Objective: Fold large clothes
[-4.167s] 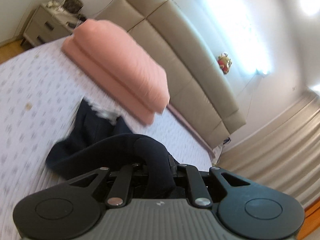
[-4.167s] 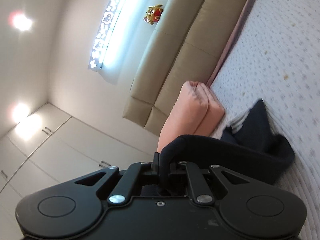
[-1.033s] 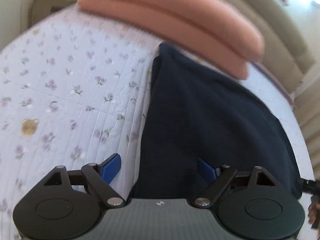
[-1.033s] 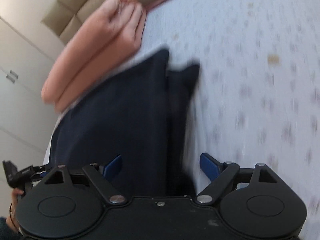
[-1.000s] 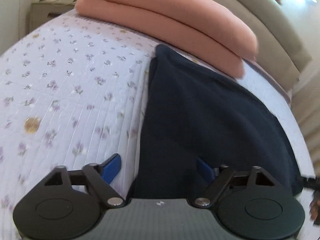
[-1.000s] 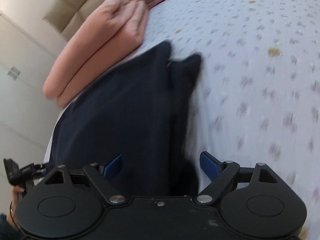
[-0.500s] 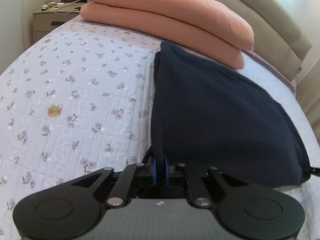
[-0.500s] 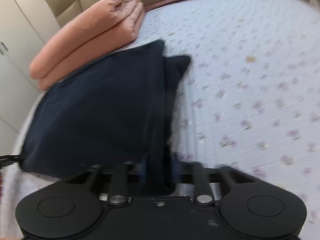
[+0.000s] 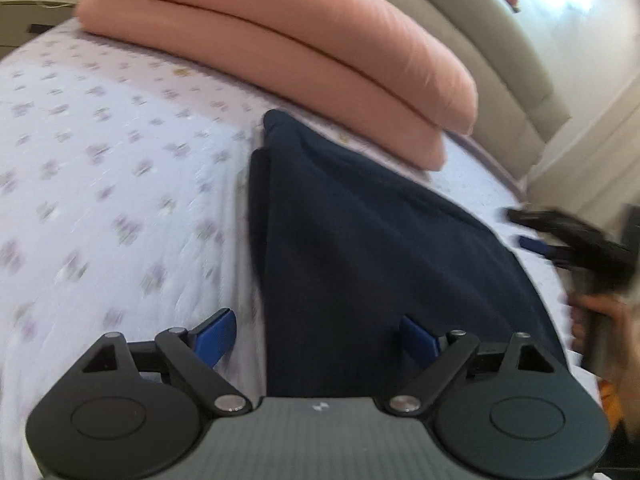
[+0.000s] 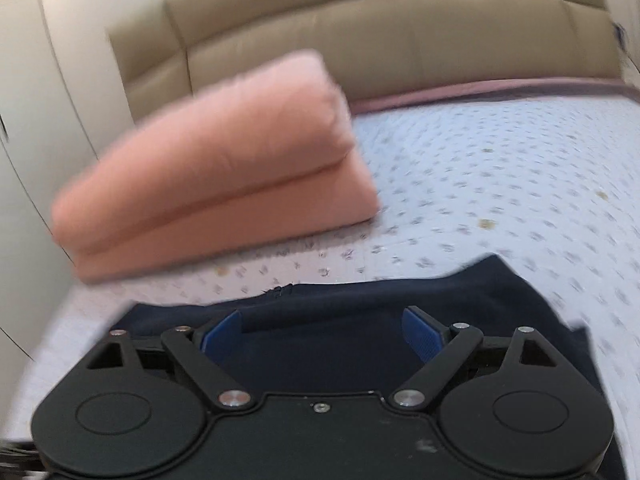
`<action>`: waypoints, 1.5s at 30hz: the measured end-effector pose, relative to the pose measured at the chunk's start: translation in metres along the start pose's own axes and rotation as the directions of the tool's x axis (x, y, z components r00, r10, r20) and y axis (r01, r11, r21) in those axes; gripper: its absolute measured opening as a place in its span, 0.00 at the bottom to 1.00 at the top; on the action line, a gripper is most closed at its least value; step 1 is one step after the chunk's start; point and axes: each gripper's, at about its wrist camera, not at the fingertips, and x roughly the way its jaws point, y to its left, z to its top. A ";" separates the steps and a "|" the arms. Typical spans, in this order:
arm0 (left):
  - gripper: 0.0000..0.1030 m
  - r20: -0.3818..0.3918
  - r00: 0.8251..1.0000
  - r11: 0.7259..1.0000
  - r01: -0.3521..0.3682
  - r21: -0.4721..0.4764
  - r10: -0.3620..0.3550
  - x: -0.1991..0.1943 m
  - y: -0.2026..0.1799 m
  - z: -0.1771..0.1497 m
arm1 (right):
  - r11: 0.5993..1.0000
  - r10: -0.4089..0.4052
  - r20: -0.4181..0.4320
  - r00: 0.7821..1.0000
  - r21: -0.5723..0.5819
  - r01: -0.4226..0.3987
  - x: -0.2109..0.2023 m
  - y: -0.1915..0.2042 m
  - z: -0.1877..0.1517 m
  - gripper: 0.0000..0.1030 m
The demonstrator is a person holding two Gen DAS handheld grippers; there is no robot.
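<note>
Left wrist view: dark navy folded garment [image 9: 372,248] flat on the lilac flower-print quilted bed [image 9: 100,184], its far corner just short of the folded salmon-pink duvet [image 9: 280,44] by the beige padded headboard [image 9: 472,28]. Left tongs [image 9: 320,334] opening wide, blue pads [image 9: 214,336] clear of the cloth, garment's near edge between them, nothing gripped. Right tongs [image 9: 560,240] blurred at the garment's right side, held in a hand [image 9: 600,320]. Right wrist view: right tongs [image 10: 322,330] opening to the widest, low over the navy cloth, pads off it, gripping nothing.
</note>
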 end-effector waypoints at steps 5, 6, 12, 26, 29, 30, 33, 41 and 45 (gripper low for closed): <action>0.82 -0.056 0.979 0.976 0.187 -0.112 -0.194 0.020 0.011 0.002 | 0.997 -0.019 -0.066 0.998 -0.078 0.014 0.037 -0.002 -0.024 1.00; 0.80 -0.056 0.981 0.980 0.181 -0.088 -0.186 0.020 0.008 -0.001 | 0.995 0.005 -0.050 0.999 -0.102 -0.010 0.032 0.000 -0.033 1.00; 0.63 -0.060 0.966 0.948 0.232 -0.218 -0.250 0.023 0.018 -0.008 | 0.981 -0.028 0.016 0.999 -0.194 0.030 -0.025 0.005 -0.099 1.00; 0.24 -0.032 0.999 0.988 0.025 -0.155 -0.031 0.016 -0.037 -0.018 | 0.997 -0.059 0.060 0.996 -0.050 0.062 -0.109 -0.010 -0.178 1.00; 0.22 -0.014 0.999 0.985 0.034 -0.167 -0.036 0.008 -0.054 -0.012 | 1.000 0.003 0.026 1.000 -0.018 -0.003 -0.106 -0.021 -0.182 1.00; 0.22 -0.007 0.999 0.986 0.034 -0.164 -0.035 0.004 -0.060 -0.010 | 1.000 0.018 0.022 1.000 -0.018 -0.018 -0.105 -0.025 -0.185 1.00; 0.22 0.019 0.999 0.986 0.051 -0.156 -0.049 -0.005 -0.084 -0.003 | 0.999 0.038 0.002 0.999 -0.023 -0.038 -0.110 -0.029 -0.200 1.00; 0.22 0.055 0.998 0.992 0.000 -0.123 0.007 -0.024 -0.154 0.005 | 0.996 0.035 -0.006 0.999 -0.076 -0.036 -0.114 -0.025 -0.209 1.00; 0.22 0.049 0.995 0.996 -0.084 0.013 0.083 -0.023 -0.213 0.008 | 0.996 0.047 -0.011 0.999 -0.071 -0.047 -0.113 -0.028 -0.210 1.00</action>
